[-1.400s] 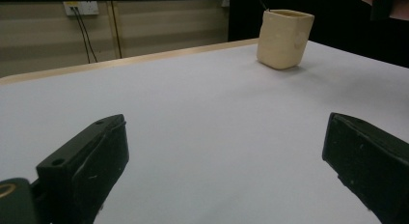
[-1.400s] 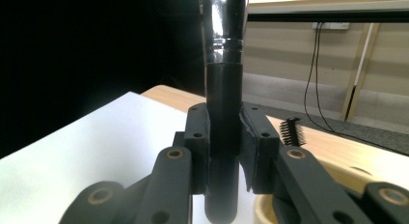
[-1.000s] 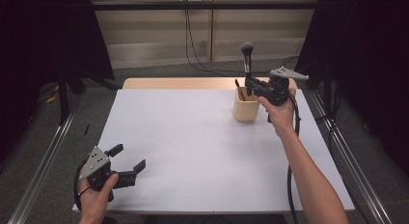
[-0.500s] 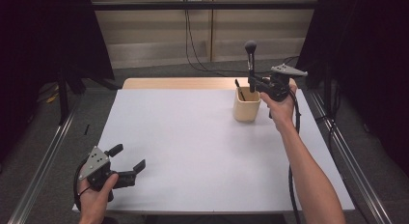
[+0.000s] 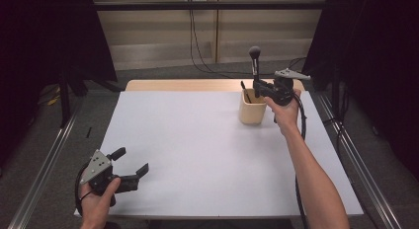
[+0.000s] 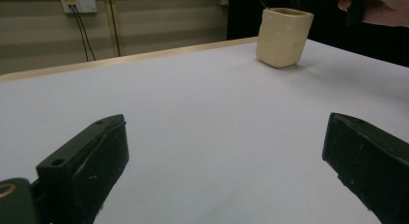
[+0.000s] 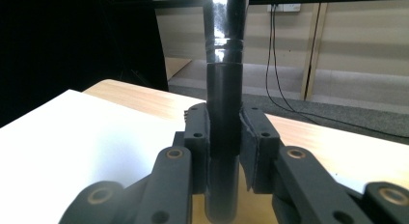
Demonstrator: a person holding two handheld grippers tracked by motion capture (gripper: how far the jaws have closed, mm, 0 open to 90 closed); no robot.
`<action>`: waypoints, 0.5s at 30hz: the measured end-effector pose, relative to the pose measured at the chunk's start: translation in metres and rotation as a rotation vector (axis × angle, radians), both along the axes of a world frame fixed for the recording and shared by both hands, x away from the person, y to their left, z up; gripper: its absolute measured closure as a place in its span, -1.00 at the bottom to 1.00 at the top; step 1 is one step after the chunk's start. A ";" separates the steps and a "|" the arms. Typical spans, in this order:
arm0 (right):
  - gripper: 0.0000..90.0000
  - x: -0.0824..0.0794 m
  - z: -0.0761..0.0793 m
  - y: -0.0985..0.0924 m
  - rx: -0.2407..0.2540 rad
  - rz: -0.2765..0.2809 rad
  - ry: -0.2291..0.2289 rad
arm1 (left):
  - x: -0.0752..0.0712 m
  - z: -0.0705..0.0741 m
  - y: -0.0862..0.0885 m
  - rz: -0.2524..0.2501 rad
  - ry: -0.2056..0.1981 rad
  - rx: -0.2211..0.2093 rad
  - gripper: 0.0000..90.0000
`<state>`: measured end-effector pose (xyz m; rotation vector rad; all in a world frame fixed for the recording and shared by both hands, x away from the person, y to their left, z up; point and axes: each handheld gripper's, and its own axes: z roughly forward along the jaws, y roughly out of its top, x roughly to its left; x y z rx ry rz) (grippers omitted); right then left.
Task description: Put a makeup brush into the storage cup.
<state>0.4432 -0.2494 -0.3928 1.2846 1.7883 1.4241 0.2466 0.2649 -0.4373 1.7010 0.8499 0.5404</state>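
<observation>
My right claw (image 5: 258, 87) is clenched on the makeup brush (image 5: 255, 61), handle upright and bristles up, directly above the beige cup (image 5: 252, 109), so the move is straight down; my left claw (image 5: 129, 166), released, rests well apart from the cup.

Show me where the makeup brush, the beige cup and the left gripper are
makeup brush (image 5: 255, 52), high view, on its dark bristle head.
beige cup (image 5: 252, 113), high view, on its front wall.
left gripper (image 5: 132, 165), high view, midway between its open jaw tips.
</observation>
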 end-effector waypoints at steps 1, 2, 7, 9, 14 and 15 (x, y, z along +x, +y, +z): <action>0.66 0.000 -0.001 0.000 0.004 -0.003 0.000 | 0.000 0.000 0.000 0.000 0.000 0.000 -0.95; 0.66 0.000 -0.002 0.000 0.004 -0.003 0.001 | 0.000 0.000 0.000 -0.001 0.000 0.002 -0.94; 0.66 0.000 -0.008 -0.001 0.002 -0.007 0.012 | 0.000 0.000 -0.001 -0.001 0.002 -0.005 -0.95; 0.66 -0.001 -0.011 -0.001 0.006 -0.009 0.018 | 0.000 0.000 -0.001 -0.002 0.000 -0.001 -0.95; 0.66 0.000 -0.017 -0.001 -0.003 -0.008 0.027 | 0.000 0.000 0.000 -0.002 0.001 0.001 -0.95; 0.66 0.000 -0.018 -0.001 -0.001 -0.009 0.033 | 0.000 0.000 0.000 -0.002 0.001 0.001 -0.94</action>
